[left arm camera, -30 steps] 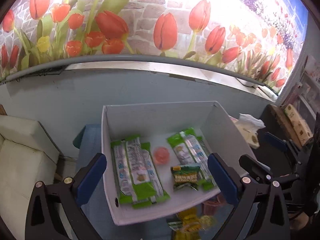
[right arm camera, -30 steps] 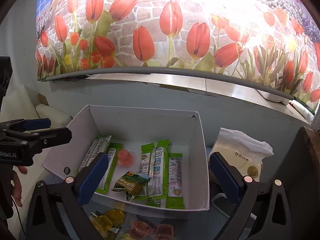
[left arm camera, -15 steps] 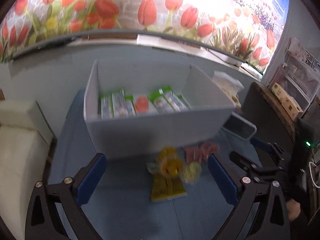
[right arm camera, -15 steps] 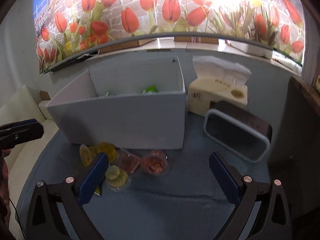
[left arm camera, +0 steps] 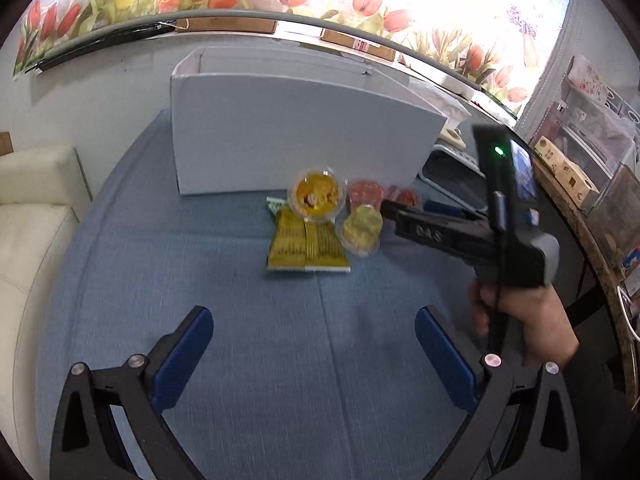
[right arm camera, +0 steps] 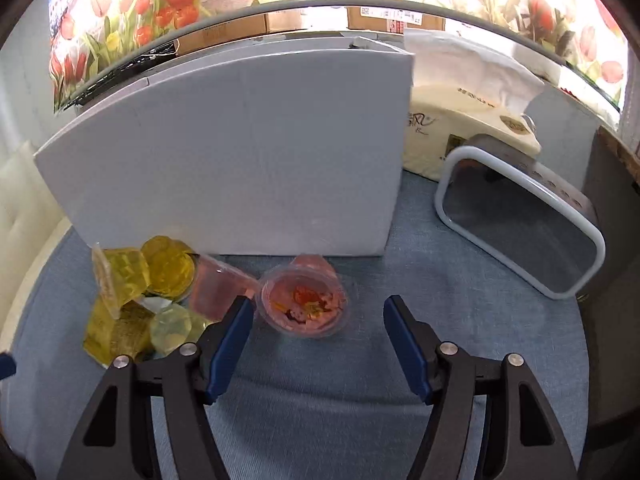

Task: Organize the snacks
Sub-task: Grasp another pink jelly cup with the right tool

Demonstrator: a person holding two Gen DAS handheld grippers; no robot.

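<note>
Right gripper [right arm camera: 319, 330] spread wide, empty, low over the blue tabletop [right arm camera: 400, 420], lined up on the red jelly cup [right arm camera: 303, 301] lying just before the white box [right arm camera: 240, 152] (likely next to go in). Left gripper [left arm camera: 314, 344] also agape, empty, well back from the yellow snack packet [left arm camera: 306, 245].

The white box [right arm camera: 240, 148] is hiding its contents behind its near wall, while the yellow snack packet [right arm camera: 112, 336] is lying largely buried under jelly cups [right arm camera: 168, 266], its print unreadable.
</note>
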